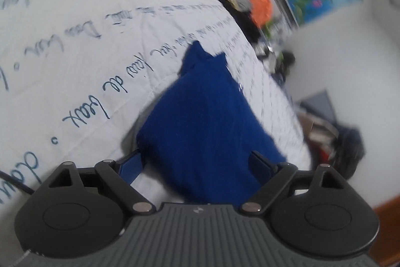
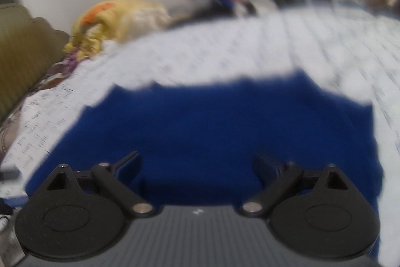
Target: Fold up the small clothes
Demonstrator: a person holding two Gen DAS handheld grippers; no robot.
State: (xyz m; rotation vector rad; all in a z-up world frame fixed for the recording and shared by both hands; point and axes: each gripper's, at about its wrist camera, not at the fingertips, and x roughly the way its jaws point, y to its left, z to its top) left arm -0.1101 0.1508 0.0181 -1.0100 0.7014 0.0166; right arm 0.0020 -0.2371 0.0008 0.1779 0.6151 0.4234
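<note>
Basically both grippers sit at the near edge of the blue cloth point(image 1: 207, 121), which lies on the printed bedsheet point(image 1: 75, 16). Left gripper point(image 1: 197, 167): jaws spread, cloth running away btwn them, long axis pointing far, narrowing to two tips. Right gripper point(image 2: 197, 167): jaws spread too, cloth point(image 2: 212, 124) spans wide left-right just ahead. Views blurred, so can't tell if fingers touch fabric. Next move prob needs closing on the near edge.

Deep blue knit garment point(image 1: 207, 121), small, lying on a white bed quilt point(image 1: 75, 16) printed with blue script. Spread broad and fairly flat in the right wrist view point(image 2: 212, 131), far edge uneven; blurred.
</note>
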